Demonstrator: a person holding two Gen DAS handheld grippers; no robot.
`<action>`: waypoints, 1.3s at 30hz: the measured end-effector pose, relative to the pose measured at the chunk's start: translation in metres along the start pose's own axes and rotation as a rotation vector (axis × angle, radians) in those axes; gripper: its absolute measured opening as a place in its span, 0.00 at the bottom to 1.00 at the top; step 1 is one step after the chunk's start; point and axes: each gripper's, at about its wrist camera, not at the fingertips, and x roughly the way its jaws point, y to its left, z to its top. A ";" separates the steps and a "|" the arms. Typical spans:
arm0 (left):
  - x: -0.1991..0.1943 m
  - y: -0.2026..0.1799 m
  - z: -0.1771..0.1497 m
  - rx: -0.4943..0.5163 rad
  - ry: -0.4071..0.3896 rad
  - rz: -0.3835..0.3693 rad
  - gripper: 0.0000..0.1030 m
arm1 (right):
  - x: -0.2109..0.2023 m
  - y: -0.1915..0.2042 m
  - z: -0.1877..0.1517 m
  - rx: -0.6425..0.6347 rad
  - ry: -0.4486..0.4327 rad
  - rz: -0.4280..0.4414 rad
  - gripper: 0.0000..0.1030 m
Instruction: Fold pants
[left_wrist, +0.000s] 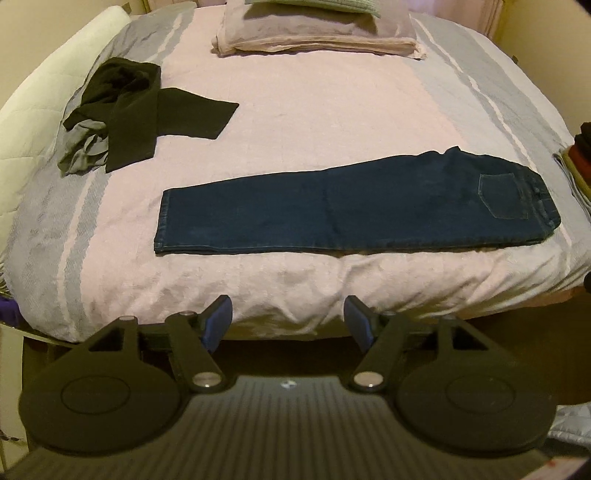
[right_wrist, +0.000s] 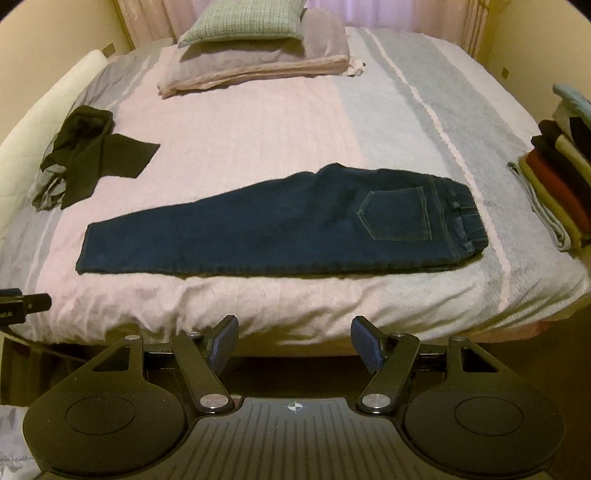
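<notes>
Dark blue denim pants (left_wrist: 354, 206) lie flat near bed's (left_wrist: 295, 103) front edge, legs stacked lengthwise, waistband to right. Your left gripper (left_wrist: 288, 325) and right gripper (right_wrist: 294, 343) hang off the cloth, fingers apart, empty. Next, prob.: grab hem end, fold toward waistband.

Far right of the right gripper (right_wrist: 294, 341), the stack of folded clothes (right_wrist: 561, 177) runs off the frame edge. To its left, only a black tip of the left gripper (right_wrist: 26, 302) shows. Ahead, the green pillow (right_wrist: 243, 22) is cropped on top.
</notes>
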 end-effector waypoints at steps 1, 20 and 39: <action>-0.001 -0.003 0.000 -0.003 -0.003 0.003 0.62 | 0.000 -0.002 0.000 -0.007 0.003 0.002 0.63; 0.000 -0.015 0.000 0.007 0.005 0.030 0.63 | 0.005 -0.010 0.003 -0.023 0.017 0.028 0.63; 0.074 0.072 0.007 -0.303 -0.041 -0.244 0.63 | 0.041 -0.030 0.025 0.182 -0.005 -0.039 0.63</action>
